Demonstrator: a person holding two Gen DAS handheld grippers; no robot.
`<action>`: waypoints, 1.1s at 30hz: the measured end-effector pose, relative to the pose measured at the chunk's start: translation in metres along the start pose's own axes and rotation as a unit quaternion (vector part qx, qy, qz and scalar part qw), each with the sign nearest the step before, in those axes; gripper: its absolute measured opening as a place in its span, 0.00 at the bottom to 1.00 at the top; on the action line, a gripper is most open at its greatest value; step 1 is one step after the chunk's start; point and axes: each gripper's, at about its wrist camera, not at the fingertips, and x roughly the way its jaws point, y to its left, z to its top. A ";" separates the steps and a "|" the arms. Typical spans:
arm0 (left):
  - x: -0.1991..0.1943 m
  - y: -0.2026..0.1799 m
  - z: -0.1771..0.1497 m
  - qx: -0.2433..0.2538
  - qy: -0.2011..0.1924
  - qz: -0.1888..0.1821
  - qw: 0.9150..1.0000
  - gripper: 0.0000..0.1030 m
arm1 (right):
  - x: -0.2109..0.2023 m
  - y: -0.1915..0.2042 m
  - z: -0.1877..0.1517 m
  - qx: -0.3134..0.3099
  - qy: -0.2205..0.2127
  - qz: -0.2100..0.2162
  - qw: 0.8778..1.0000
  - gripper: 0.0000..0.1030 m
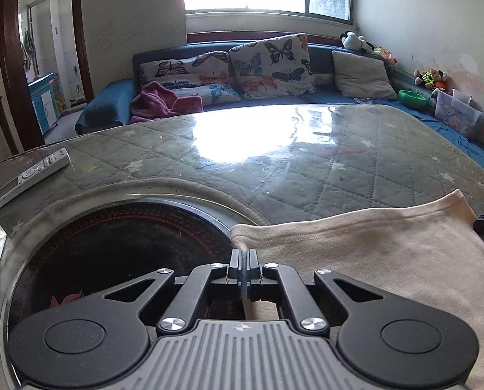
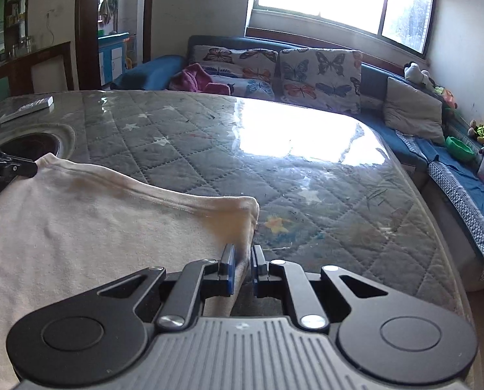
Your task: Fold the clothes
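The left gripper (image 1: 243, 255) is seen from its own wrist camera with the two fingers (image 1: 234, 261) brought together until almost no gap is left, a thin edge of the cream garment (image 1: 355, 253) being pinched between the pads. It is pitched downward. The right gripper (image 2: 243, 253) is likewise pitched downward, its fingers (image 2: 228, 260) drawn in on a thicker fold at the garment's other edge, so that a narrow gap filled with cloth is left between them. In the right wrist view the left gripper's tip is seen at the far left edge, touching the same garment.
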 end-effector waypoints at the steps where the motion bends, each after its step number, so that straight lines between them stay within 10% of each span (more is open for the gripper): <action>1: 0.001 0.000 0.000 0.000 0.000 0.001 1.000 0.03 | 0.001 0.002 0.001 -0.004 0.000 -0.002 1.000 0.09; 23: 0.005 0.005 0.013 -0.020 0.003 0.014 1.000 0.06 | 0.049 0.004 0.042 -0.040 0.004 -0.005 0.999 0.11; 33: -0.025 -0.037 0.005 0.013 -0.002 -0.048 0.999 0.44 | 0.011 0.020 0.030 -0.036 -0.001 0.059 0.998 0.43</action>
